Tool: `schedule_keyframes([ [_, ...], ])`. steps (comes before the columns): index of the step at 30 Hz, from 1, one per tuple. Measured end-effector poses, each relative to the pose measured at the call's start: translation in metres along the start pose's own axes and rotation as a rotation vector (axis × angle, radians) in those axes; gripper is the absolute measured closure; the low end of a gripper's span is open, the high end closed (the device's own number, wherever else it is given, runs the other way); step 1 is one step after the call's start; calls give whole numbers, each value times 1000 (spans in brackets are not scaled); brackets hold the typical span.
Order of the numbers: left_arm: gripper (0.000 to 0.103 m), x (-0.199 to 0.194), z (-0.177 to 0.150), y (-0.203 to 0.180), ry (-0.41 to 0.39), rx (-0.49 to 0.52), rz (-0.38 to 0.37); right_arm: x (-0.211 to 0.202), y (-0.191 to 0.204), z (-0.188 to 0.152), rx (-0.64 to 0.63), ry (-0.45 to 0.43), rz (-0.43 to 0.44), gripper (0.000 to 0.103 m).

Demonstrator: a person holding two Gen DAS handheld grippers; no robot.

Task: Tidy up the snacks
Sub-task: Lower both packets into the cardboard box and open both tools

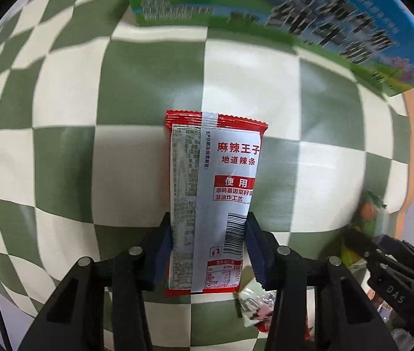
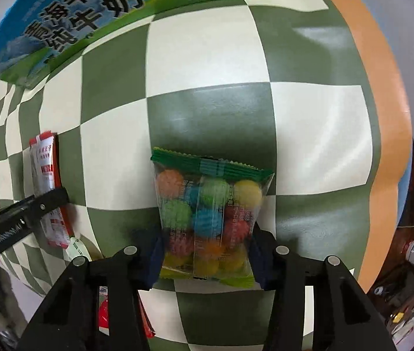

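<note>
A red and white spicy-strip packet lies lengthwise between my left gripper's blue pads, which press on its two long edges; the left gripper is shut on it. In the right wrist view the same packet shows at the far left with the left gripper's finger across it. A clear green-topped bag of coloured candy balls sits between my right gripper's pads, which touch both of its sides. Both grippers point down at the green and white checked tablecloth.
A blue and green milk carton box lies at the far side of the cloth. A small white wrapper and a red wrapper lie near the grippers. The table's orange edge runs along the right.
</note>
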State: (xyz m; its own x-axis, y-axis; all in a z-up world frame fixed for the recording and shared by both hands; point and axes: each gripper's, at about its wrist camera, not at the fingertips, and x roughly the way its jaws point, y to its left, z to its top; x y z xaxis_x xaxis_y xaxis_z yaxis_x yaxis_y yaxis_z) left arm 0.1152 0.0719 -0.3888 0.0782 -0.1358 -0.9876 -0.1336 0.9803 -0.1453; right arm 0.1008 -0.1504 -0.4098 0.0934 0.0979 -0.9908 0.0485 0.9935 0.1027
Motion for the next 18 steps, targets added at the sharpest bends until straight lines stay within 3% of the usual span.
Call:
schedule_keyframes([
  [5, 60, -43, 2, -12, -70, 29, -38, -26, -5, 1, 35, -18, 94, 52],
  [7, 60, -68, 10, 5, -104, 38, -69, -41, -7, 1, 31, -37, 123, 52],
  [14, 60, -145, 30, -9, -223, 71, -211, -130, 10, 24, -25, -162, 219, 52],
  [18, 60, -179, 73, -33, -277, 87, -253, -176, 22, 52, -68, -243, 254, 52],
])
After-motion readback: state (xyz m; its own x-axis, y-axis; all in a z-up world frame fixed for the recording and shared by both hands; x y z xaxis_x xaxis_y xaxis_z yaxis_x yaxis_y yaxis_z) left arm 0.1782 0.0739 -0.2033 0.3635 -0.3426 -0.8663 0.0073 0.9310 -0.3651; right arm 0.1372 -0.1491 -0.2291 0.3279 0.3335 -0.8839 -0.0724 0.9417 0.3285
